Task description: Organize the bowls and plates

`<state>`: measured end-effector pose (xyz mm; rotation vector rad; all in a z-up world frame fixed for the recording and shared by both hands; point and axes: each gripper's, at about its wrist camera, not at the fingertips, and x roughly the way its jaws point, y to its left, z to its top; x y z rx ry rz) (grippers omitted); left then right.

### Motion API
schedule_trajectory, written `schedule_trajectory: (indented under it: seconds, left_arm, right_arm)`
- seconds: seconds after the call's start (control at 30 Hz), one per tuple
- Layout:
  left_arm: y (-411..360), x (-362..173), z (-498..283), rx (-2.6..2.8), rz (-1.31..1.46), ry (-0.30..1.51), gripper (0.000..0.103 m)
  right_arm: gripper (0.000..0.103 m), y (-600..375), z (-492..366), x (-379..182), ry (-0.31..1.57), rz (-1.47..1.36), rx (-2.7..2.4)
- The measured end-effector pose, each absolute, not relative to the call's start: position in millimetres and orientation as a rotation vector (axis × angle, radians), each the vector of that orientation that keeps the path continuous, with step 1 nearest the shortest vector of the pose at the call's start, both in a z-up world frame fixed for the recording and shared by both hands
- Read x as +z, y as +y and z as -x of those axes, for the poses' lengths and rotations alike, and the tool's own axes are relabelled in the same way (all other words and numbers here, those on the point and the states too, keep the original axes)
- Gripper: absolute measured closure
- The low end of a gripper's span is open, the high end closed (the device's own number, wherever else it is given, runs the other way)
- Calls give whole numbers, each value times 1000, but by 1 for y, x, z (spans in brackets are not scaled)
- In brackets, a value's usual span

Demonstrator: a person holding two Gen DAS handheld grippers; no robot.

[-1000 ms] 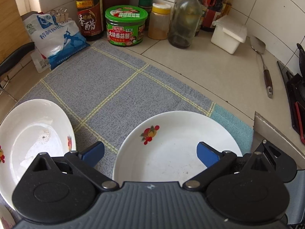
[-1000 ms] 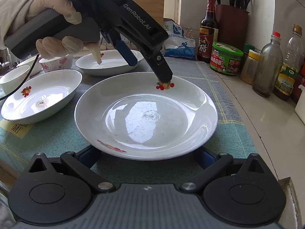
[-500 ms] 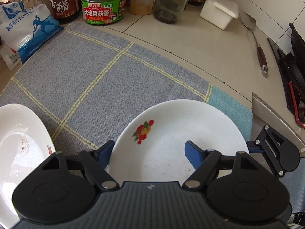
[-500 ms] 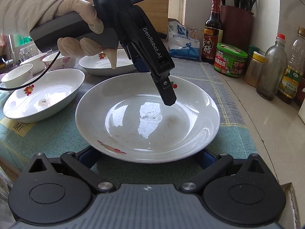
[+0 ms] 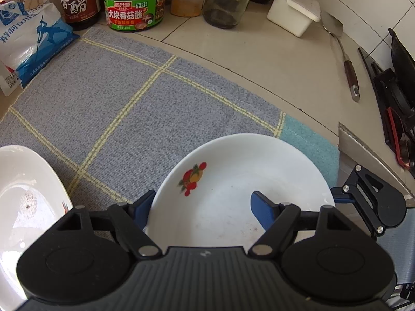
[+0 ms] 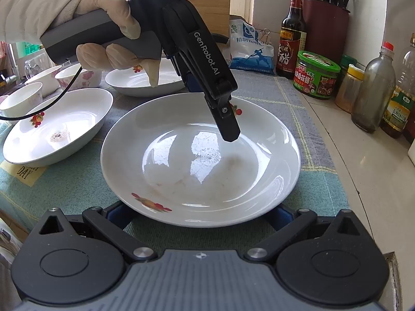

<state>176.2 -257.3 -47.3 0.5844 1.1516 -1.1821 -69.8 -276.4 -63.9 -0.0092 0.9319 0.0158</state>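
Note:
A round white plate [image 6: 199, 155] with fruit prints lies on the checked cloth [image 5: 129, 98]; in the left wrist view it is the plate [image 5: 233, 181] just ahead of the camera. My left gripper [image 5: 202, 204], held by a gloved hand [image 6: 111, 26], points steeply down and straddles the far rim. One blue pad [image 5: 144, 207] sits against the rim's outside, and the other finger [image 6: 228, 127] rests on the inner slope, so it is shut on the plate. My right gripper [image 6: 199, 212] stands wide open at the near rim, its pads low under the edge.
Two oval dishes [image 6: 57, 129] [image 6: 145, 83] and several small bowls [image 6: 20, 98] stand to the left. Behind are a salt bag [image 5: 28, 44], a vinegar bottle [image 6: 291, 31], a green-lidded jar [image 5: 135, 2], a white box [image 5: 293, 13], a spatula [image 5: 342, 54] and a stove [image 5: 396, 98].
Over the first half second my left gripper tipped downward onto the plate's far rim and its jaws narrowed around it; since then it has held still. The right gripper has not moved.

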Motion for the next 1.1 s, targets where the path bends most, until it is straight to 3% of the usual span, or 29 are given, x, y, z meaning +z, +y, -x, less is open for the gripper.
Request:
schedule_trajectory:
  seconds: [1.1]
  left_arm:
    - [-320,-42,-261,-1148,-445,1072,26]
  right_arm:
    - [0,-351,-19,-76,954,84,39]
